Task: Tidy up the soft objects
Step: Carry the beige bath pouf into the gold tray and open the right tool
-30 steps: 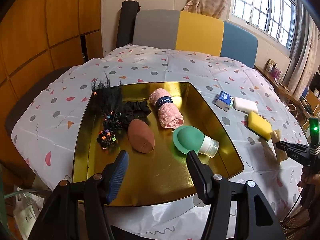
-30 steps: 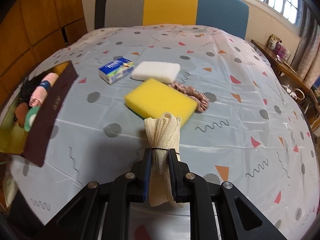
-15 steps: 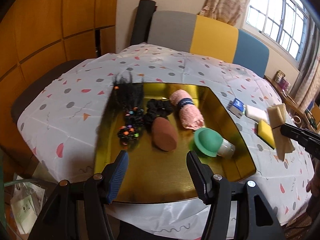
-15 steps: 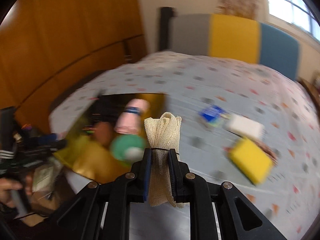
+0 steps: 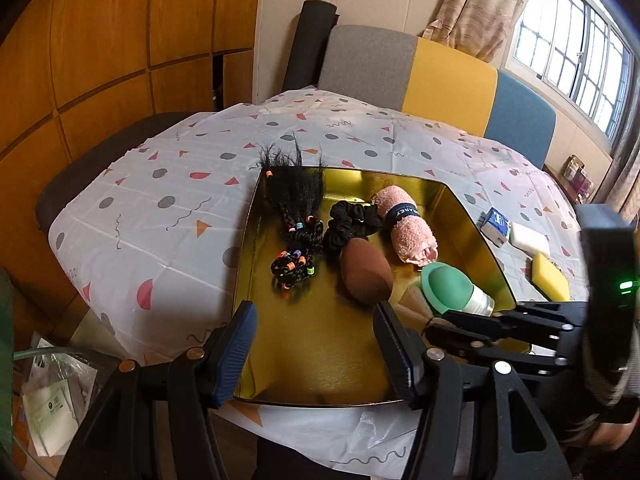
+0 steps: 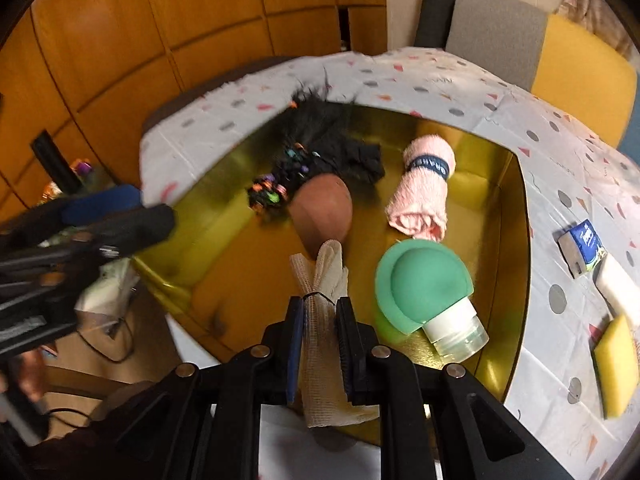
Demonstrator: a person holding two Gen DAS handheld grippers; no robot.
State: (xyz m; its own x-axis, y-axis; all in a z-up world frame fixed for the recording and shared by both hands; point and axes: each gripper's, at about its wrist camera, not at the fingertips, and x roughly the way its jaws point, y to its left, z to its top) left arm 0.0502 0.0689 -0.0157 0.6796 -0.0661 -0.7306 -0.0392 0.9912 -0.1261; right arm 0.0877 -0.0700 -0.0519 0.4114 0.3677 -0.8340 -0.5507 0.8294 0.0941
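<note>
Clamping a cream mesh cloth roll (image 6: pixel 322 300) between its pads, the right gripper (image 6: pixel 320 344) hangs over the near edge of the shiny gold square tray (image 6: pixel 500 184). Its roll tip sits just before a brown egg-shaped sponge (image 6: pixel 322 210), with a green silicone bottle (image 6: pixel 428 284) beside it and a pink rolled towel (image 6: pixel 424 196) toward the far edge. Black braided hair ties (image 5: pixel 298 236) and a black scrunchie (image 5: pixel 350 222) lie along the tray's left side. The left gripper (image 5: pixel 316 356) stands apart and empty at the near edge. A yellow sponge (image 6: pixel 616 364) rests on the patterned tablecloth (image 5: pixel 160 208), right of the tray.
</note>
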